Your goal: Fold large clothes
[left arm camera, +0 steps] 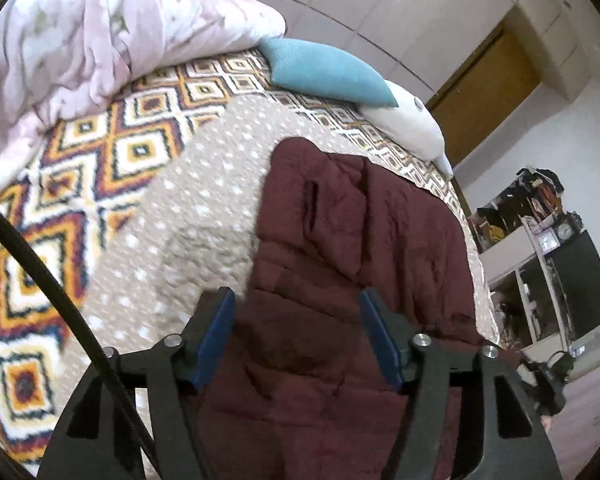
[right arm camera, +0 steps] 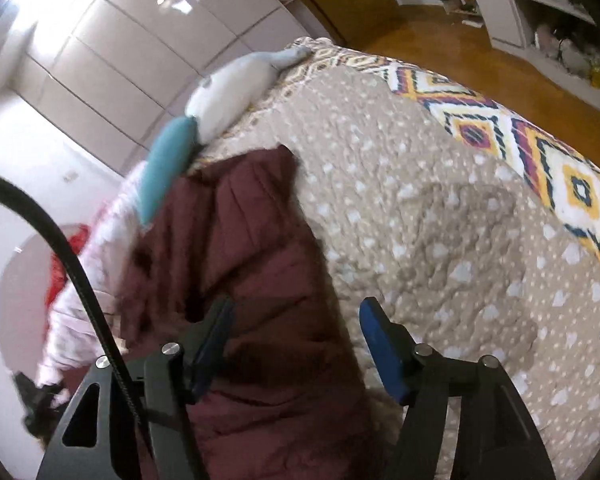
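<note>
A dark maroon quilted jacket (left arm camera: 340,240) lies on the beige spotted bedspread (left arm camera: 188,216). My left gripper (left arm camera: 298,300) hovers over its near end, open, with the blue pads standing apart from the fabric. In the right wrist view the same jacket (right arm camera: 240,264) stretches away to the left. My right gripper (right arm camera: 296,312) is open above its near edge; the left pad sits over the jacket, the right pad over the bedspread (right arm camera: 440,240). Neither gripper pinches cloth.
A patterned diamond blanket (left arm camera: 100,152) covers the bed. A pink crumpled quilt (left arm camera: 100,40), a teal pillow (left arm camera: 324,72) and a white plush toy (left arm camera: 412,124) lie at the far side. Cluttered shelves (left arm camera: 540,240) stand past the bed's right edge.
</note>
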`<state>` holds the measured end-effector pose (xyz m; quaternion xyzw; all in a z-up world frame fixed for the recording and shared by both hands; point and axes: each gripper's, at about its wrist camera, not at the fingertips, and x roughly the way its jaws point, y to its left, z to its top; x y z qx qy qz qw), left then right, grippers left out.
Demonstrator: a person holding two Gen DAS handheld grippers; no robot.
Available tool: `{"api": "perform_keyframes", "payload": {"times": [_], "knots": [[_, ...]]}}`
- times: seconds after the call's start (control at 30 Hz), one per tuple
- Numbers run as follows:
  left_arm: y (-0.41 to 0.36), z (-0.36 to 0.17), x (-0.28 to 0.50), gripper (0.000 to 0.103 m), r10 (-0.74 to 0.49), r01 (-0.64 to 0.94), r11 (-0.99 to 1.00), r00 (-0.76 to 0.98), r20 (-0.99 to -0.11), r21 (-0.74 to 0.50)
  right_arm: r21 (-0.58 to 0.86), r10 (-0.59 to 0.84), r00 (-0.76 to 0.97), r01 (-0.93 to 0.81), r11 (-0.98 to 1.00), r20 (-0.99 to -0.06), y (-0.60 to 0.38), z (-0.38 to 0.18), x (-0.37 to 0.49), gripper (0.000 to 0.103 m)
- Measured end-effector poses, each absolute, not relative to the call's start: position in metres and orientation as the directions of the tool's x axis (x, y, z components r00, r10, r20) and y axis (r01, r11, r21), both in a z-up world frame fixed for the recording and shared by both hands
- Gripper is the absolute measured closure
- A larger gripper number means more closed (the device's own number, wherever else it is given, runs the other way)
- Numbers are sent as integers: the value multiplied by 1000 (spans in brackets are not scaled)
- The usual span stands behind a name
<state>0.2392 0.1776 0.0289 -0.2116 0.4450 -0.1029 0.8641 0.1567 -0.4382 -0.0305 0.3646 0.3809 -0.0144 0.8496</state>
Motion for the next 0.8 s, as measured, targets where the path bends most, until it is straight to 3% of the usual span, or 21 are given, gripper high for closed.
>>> {"api": "perform_keyframes", "payload": {"times": [0.17,0.3,0.67,0.8], "knots": [[182,6,239,37,-351,22,918,512,-784,-396,521,220,704,244,818,-675,-441,-15,148,17],[178,-30,239,37,-360,47,925,423,-832,-376,482,236,657,219,849,-716,-439,-26,156,17],[205,-55,242,33,-535,42,816,432,-726,-576,498,354,628,62,865,-693,-396,-40,185,17],[203,-58,242,32,-514,45,835,421,-747,-549,455,349,605,25,890,-716,-381,-41,187,17]]}}
